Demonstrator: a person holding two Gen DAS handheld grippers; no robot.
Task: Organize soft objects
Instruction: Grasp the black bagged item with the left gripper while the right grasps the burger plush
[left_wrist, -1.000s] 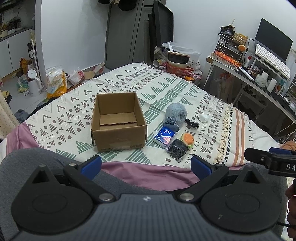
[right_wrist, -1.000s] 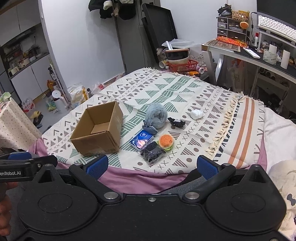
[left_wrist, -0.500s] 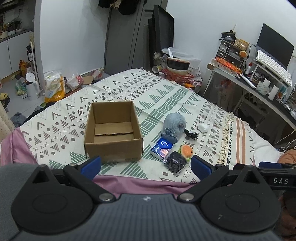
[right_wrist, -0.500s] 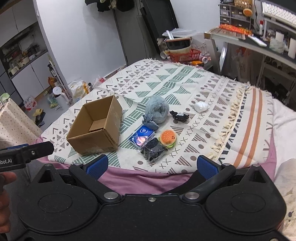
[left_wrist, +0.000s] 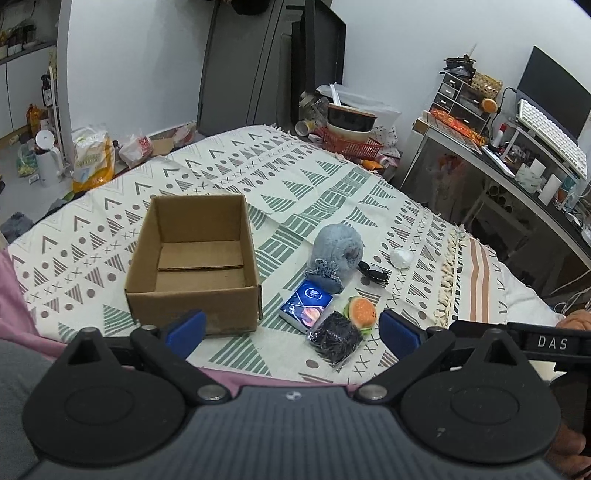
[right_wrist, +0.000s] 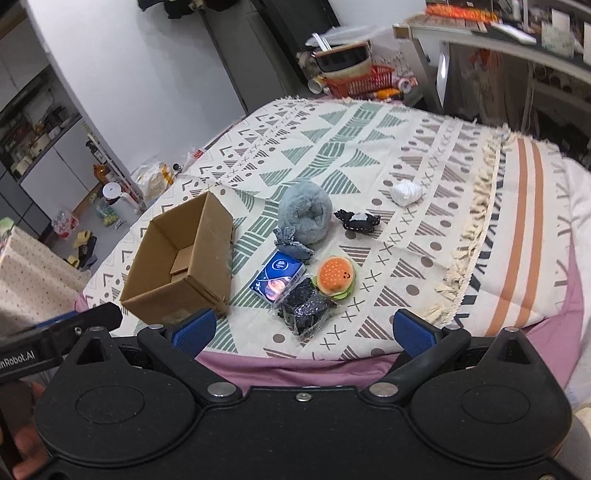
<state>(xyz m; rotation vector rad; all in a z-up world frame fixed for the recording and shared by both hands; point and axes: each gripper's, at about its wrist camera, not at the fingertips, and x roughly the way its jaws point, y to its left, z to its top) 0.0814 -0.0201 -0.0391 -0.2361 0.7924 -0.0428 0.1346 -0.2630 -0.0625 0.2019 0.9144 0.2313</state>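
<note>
Both grippers hover over the near edge of the bed, apart from everything on it. The left gripper has its blue-tipped fingers spread wide with nothing between them, and the right gripper is spread just as wide and equally empty.

On the patterned blanket an open cardboard box stands upright toward the near left corner of the bed, its inside bare except for a loose cardboard flap on the floor. The soft things lie in a loose cluster just to the right of the box, near the front edge. Farthest back is a fluffy grey plush, with a small blue-grey fabric piece touching its front. In front of that lies a blue tissue pack, and touching its near right side a clear bag of dark material (contents too dark to identify). A small burger-shaped plush sits just beside the bag. A black-and-white fabric item lies right of the grey plush, and a crumpled white ball rests well beyond it, toward the fringed seam of the blanket.
</note>
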